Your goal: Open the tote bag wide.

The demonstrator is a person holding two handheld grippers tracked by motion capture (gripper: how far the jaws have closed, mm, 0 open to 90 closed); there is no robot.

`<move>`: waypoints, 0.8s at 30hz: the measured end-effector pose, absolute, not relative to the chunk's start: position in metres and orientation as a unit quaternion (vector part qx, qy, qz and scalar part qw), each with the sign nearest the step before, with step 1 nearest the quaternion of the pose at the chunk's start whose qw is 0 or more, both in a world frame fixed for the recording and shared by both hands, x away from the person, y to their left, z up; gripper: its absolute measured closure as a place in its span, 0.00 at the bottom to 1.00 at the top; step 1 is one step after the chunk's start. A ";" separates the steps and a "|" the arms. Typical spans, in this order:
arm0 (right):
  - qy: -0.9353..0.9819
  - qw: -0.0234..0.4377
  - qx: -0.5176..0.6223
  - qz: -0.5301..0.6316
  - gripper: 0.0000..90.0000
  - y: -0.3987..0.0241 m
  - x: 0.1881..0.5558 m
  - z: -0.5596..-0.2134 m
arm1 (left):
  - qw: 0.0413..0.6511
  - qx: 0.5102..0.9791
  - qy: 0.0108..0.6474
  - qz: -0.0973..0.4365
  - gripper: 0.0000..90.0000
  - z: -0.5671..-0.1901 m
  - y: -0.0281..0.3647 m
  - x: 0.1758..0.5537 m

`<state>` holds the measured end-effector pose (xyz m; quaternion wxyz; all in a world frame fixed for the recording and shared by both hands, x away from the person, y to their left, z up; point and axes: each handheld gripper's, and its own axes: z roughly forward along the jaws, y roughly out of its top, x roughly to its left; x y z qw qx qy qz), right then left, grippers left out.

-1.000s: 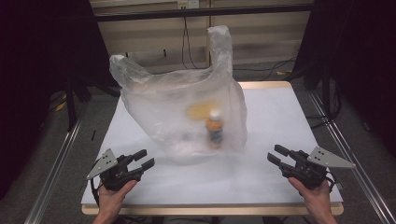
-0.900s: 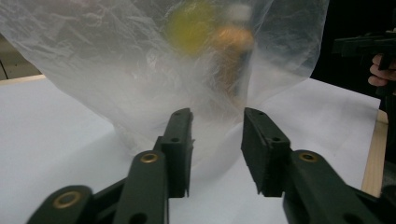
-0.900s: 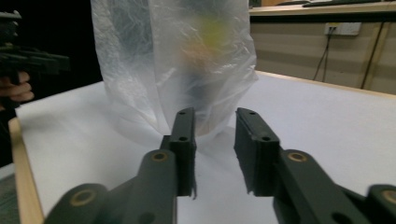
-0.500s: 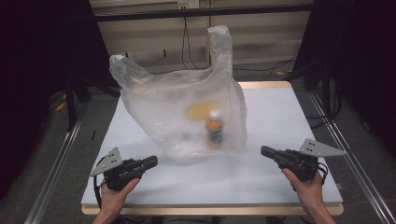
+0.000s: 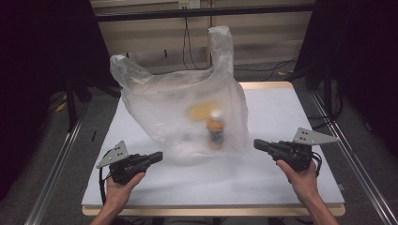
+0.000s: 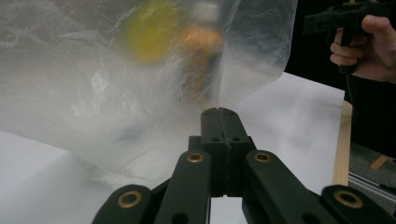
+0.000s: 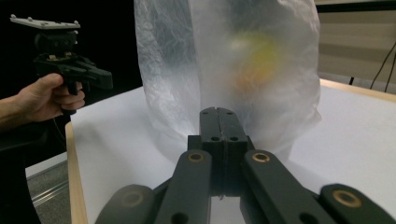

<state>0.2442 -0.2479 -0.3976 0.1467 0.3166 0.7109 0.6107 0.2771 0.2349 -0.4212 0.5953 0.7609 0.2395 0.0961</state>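
My left gripper point(image 5: 157, 156) and right gripper point(image 5: 259, 144) have just closed, jaws pressed together on nothing. The plastic bag point(image 5: 183, 112) stands between their fingertips, its bottle point(image 5: 215, 130) nearer the right 1.

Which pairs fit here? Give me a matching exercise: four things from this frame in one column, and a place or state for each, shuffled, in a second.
Things:
1. bag
2. bottle
3. left tool
4. right tool

Places or states:
A. upright inside the plastic, orange with a white cap
B. shut on nothing, at the table's near right
C. translucent, standing mid-table with two handles up
D. shut on nothing, at the table's near left

Pairs: 1-C, 2-A, 3-D, 4-B
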 end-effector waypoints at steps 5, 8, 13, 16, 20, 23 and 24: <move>0.706 0.146 0.309 0.620 1.00 -0.243 0.256 -0.382 | 0.599 0.763 0.228 0.084 1.00 -0.413 0.225 0.288; 0.707 0.144 0.303 0.623 1.00 -0.241 0.260 -0.373 | 0.605 0.760 0.226 0.078 1.00 -0.410 0.223 0.290; 0.707 0.143 0.295 0.627 1.00 -0.237 0.267 -0.360 | 0.609 0.758 0.221 0.080 1.00 -0.401 0.220 0.297; 0.710 0.143 0.287 0.626 1.00 -0.232 0.272 -0.350 | 0.614 0.751 0.227 0.083 1.00 -0.396 0.221 0.303; 0.710 0.145 0.274 0.632 1.00 -0.225 0.279 -0.333 | 0.620 0.745 0.230 0.092 1.00 -0.389 0.224 0.313; 0.709 0.147 0.270 0.635 1.00 -0.223 0.283 -0.326 | 0.623 0.741 0.231 0.097 1.00 -0.381 0.224 0.319; 0.707 0.149 0.266 0.639 1.00 -0.222 0.287 -0.318 | 0.628 0.737 0.229 0.104 1.00 -0.373 0.224 0.322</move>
